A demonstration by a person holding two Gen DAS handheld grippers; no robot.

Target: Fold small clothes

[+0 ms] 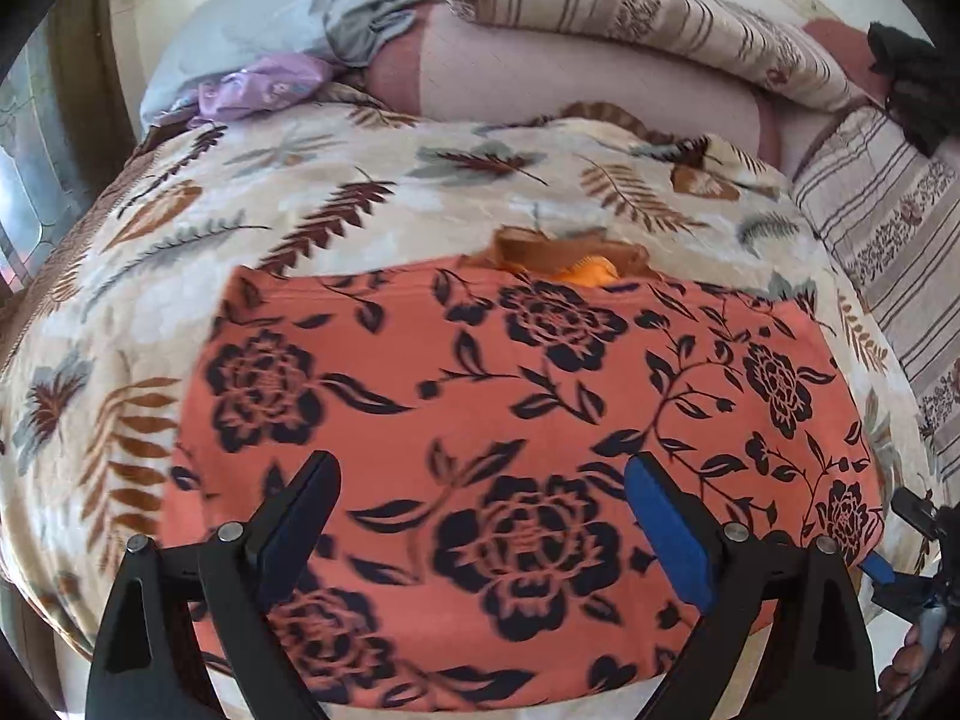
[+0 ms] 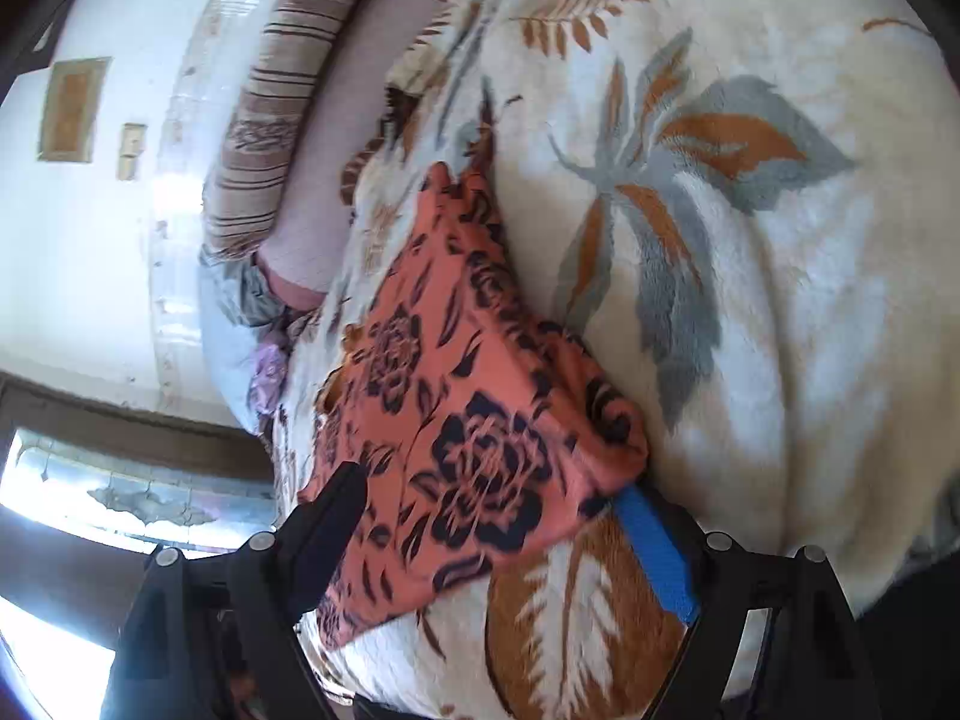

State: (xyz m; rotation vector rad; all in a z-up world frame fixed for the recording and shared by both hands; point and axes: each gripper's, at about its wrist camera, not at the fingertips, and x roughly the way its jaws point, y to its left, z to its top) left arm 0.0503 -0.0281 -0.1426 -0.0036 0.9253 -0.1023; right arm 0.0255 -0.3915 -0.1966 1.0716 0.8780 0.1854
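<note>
An orange garment with a black flower print (image 1: 510,420) lies spread flat on the leaf-patterned blanket (image 1: 360,198). At its far edge a brown collar with an orange piece (image 1: 588,270) shows. My left gripper (image 1: 483,480) is open and hovers over the garment's near part. My right gripper (image 2: 486,504) is open, its jaws on either side of the garment's near corner (image 2: 480,468); the cloth lies between them, not pinched. The right gripper also shows at the right edge of the left wrist view (image 1: 918,546).
Striped cushions (image 1: 630,6) and a pink bolster (image 1: 570,78) lie along the back of the bed. A grey cloth (image 1: 360,12) and a purple cloth (image 1: 264,90) sit at the back left. A white wall (image 2: 78,240) and a window (image 2: 120,498) are on the left.
</note>
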